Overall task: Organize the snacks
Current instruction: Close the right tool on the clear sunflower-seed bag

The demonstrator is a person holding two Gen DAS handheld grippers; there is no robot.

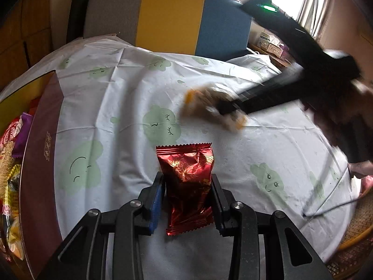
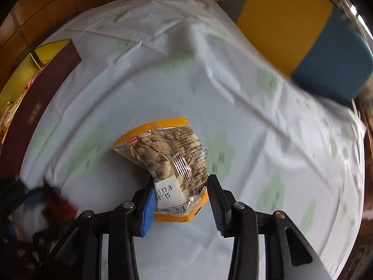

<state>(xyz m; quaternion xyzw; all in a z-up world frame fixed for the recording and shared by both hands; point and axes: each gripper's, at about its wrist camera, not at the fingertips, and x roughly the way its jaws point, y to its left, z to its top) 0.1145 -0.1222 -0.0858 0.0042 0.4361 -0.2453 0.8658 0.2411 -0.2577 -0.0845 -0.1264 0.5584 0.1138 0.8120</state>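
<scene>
My left gripper (image 1: 187, 179) is shut on a red foil snack packet (image 1: 184, 161), which stands upright between its pads above the tablecloth. The same red packet (image 2: 58, 205) shows blurred at the lower left of the right wrist view. My right gripper (image 2: 180, 182) is shut on a clear, yellow-edged packet of nuts (image 2: 163, 144); both pads pinch its lower end. In the left wrist view that nut packet (image 1: 198, 102) is a blur at mid-right, with the right gripper (image 1: 228, 109) on it. A dark red box (image 1: 39, 151) holding several snacks sits at the left edge.
A white tablecloth with green clouds (image 1: 116, 81) covers the table. A chair with a grey, yellow and blue back (image 1: 172, 16) stands behind it. A person's dark sleeve (image 1: 326, 81) reaches in from the right. A thin black cable (image 1: 326, 210) and a wicker item (image 1: 354, 245) lie at the lower right.
</scene>
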